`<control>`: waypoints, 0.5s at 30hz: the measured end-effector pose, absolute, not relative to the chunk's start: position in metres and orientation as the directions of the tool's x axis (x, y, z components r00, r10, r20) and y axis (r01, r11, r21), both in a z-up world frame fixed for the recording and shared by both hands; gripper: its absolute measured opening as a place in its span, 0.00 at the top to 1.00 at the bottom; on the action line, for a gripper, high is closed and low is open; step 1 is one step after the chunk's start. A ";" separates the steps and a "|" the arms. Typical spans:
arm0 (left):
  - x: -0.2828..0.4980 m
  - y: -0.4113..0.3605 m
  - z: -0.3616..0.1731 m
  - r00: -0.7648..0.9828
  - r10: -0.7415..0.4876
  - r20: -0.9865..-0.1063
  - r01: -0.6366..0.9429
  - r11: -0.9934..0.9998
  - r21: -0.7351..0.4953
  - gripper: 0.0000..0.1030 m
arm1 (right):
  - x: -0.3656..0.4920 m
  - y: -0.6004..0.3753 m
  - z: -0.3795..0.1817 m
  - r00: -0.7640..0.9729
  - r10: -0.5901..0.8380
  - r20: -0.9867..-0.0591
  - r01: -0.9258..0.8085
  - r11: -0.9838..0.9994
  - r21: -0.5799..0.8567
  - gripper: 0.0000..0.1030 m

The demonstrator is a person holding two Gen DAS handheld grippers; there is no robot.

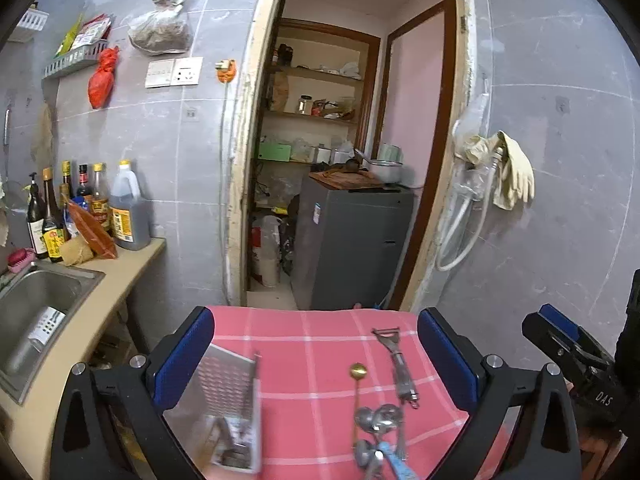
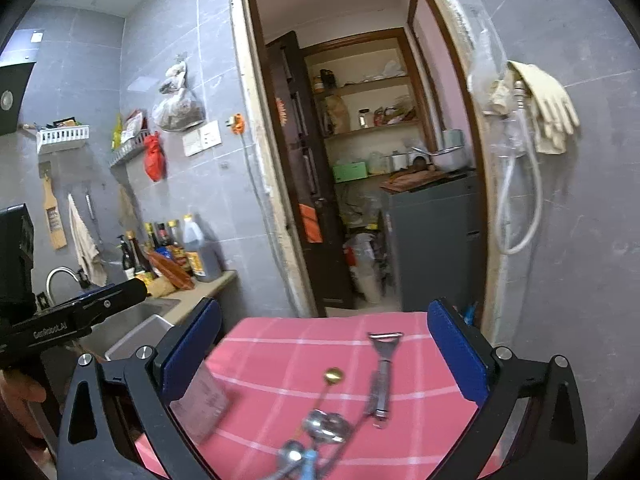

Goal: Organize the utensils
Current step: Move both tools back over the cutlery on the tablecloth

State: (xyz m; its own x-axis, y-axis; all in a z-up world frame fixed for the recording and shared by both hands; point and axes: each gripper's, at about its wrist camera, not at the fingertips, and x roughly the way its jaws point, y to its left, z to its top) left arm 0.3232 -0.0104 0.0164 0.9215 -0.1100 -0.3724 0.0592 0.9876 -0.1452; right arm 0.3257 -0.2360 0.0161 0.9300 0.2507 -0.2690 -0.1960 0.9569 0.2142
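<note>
Both the left gripper [image 1: 316, 360] and right gripper [image 2: 324, 356] hover with fingers spread wide and empty over the pink checked table [image 1: 304, 360], where tangled steel spoons [image 1: 376, 420] near its front edge could scatter if grabbed together.
</note>
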 end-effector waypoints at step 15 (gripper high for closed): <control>0.319 -0.090 -0.043 0.869 -0.146 -0.473 0.092 0.987 -0.134 0.01 | 0.335 -0.322 -0.045 0.884 0.219 -0.414 -0.123 0.961 0.246 0.01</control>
State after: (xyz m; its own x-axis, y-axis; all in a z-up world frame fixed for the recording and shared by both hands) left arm 0.3190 -0.0896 -0.0426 0.8692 -0.1456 -0.4726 0.0922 0.9866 -0.1345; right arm 0.3350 -0.3216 -0.0447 0.8836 0.2193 -0.4138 -0.1233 0.9613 0.2462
